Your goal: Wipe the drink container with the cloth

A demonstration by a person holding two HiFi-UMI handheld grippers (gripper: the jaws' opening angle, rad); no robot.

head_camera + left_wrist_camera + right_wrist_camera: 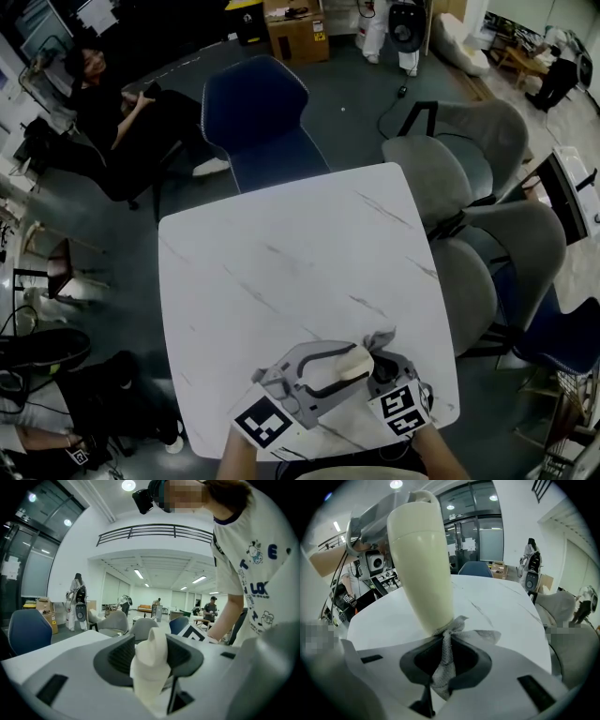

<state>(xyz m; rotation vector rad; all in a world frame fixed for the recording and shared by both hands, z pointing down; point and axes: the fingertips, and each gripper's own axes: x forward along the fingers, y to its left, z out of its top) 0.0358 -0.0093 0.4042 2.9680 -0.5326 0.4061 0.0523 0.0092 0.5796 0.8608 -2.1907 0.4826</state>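
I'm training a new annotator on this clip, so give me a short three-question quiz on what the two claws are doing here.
1. True or false: the left claw grips the cream drink container.
2. The right claw holds: A a sponge, B the grey cloth, C nothing.
3. Fill in: both claws work over a white marbled ___.
Key: 1 true; 2 B; 3 table.
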